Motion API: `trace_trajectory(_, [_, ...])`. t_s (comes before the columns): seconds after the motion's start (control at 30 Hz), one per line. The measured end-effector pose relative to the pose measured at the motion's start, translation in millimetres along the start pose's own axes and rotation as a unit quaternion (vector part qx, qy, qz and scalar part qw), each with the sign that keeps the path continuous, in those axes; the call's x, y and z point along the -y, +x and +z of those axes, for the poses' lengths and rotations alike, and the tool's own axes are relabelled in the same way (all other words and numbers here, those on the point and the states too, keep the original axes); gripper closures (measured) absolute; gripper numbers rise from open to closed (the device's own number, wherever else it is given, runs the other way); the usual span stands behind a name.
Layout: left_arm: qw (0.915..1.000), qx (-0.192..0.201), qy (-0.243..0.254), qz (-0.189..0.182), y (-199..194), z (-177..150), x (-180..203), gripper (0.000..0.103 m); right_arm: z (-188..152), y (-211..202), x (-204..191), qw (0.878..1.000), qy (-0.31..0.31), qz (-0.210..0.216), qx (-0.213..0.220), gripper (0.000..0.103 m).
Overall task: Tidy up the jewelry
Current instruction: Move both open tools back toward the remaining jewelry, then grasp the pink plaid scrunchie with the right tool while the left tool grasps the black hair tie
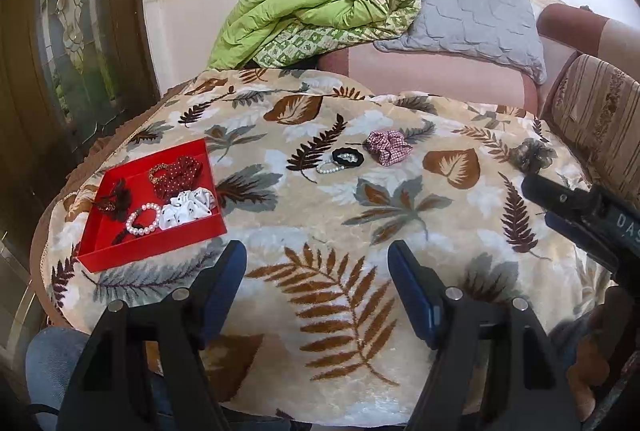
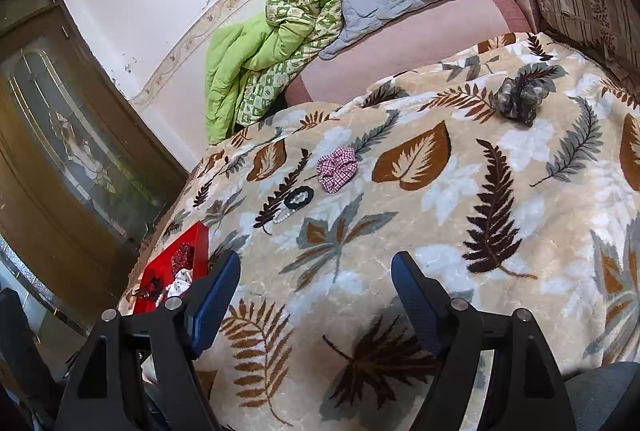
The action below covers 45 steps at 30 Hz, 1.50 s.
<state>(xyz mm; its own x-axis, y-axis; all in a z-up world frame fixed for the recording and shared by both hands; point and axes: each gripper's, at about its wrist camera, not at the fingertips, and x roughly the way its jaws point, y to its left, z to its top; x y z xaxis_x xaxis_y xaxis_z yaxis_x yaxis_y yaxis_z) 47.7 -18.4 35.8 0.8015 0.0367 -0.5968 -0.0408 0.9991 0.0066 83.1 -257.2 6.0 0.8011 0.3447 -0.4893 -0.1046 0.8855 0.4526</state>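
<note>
A red tray (image 1: pixel 120 253) (image 2: pixel 200 239) lies on the leaf-patterned blanket at the left, holding a dotted red scrunchie (image 1: pixel 178 171), a white scrunchie (image 1: pixel 188 209), a pearl bracelet (image 1: pixel 143 219) and a dark hairpiece (image 1: pixel 114 199). Further back on the blanket lie a pearl bracelet (image 1: pixel 330 168) (image 2: pixel 285 217), a black scrunchie (image 1: pixel 347 156) (image 2: pixel 298 197), a plaid pink scrunchie (image 1: pixel 387 147) (image 2: pixel 337 168) and a grey scrunchie (image 1: pixel 532 153) (image 2: pixel 518 95). My left gripper (image 1: pixel 316 263) stands open and empty just right of the tray. My right gripper (image 2: pixel 316 275) is open and empty, well short of the loose pieces.
The blanket (image 1: pixel 320 215) covers a rounded table. Behind it are a pink sofa (image 1: pixel 432 71) with a green quilt (image 1: pixel 296 15) and a grey pillow (image 1: pixel 468 15). A wooden door (image 1: pixel 72 31) stands at the left. A striped cushion (image 1: pixel 596 107) sits at the right.
</note>
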Motion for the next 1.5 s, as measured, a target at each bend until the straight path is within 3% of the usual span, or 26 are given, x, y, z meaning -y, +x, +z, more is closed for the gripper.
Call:
trace_trajectory(0.57, [1.0000, 0.000, 0.005, 0.005, -1, 11, 6, 0.031, 7, -1, -5, 1.000, -0.011, -0.017, 0.006, 0.019])
trace_trajectory(0.93, [0.9998, -0.021, -0.001, -0.004, 42, 18, -10, 0.031, 23, 25, -11, 0.999, -0.029, -0.039, -0.007, 0.013])
trace_trajectory(1.17, [0.9969, -0.070, -0.027, -0.023, 96, 41, -32, 0.031, 45, 72, -27, 0.996, -0.063, -0.044, -0.041, 0.013])
trace_trajectory(1.5, [0.9968, -0.071, -0.007, -0.035, 181, 114, -29, 0.031, 105, 175, -28, 0.989, -0.102, -0.058, -0.087, 0.013])
